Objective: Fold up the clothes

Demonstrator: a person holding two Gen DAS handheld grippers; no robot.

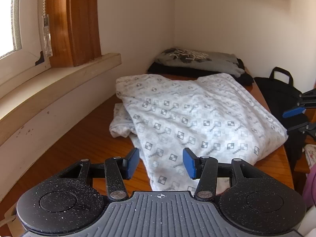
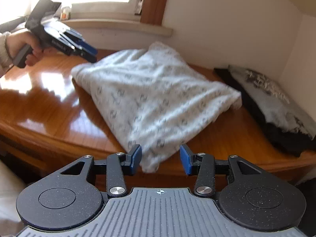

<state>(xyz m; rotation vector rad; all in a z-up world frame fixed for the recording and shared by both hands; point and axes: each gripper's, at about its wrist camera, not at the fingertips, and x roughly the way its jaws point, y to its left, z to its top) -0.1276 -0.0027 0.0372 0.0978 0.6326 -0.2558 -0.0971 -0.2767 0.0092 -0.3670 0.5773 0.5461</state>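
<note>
A white garment with a grey checker print (image 1: 189,116) lies folded on the wooden table (image 1: 83,144); one sleeve end (image 1: 121,126) sticks out at its left. My left gripper (image 1: 161,164) is open and empty, its blue pads on either side of the garment's near corner. In the right wrist view the same garment (image 2: 152,98) lies blurred, and my right gripper (image 2: 161,159) is open and empty at its near corner. The left gripper (image 2: 86,51) shows there at the far left, held in a hand. The right gripper (image 1: 296,118) shows at the right edge of the left wrist view.
A stack of folded dark and grey clothes (image 1: 199,63) lies at the table's far end against the wall, also in the right wrist view (image 2: 272,102). A black bag (image 1: 280,90) stands right of the table. A window sill (image 1: 59,86) runs along the left.
</note>
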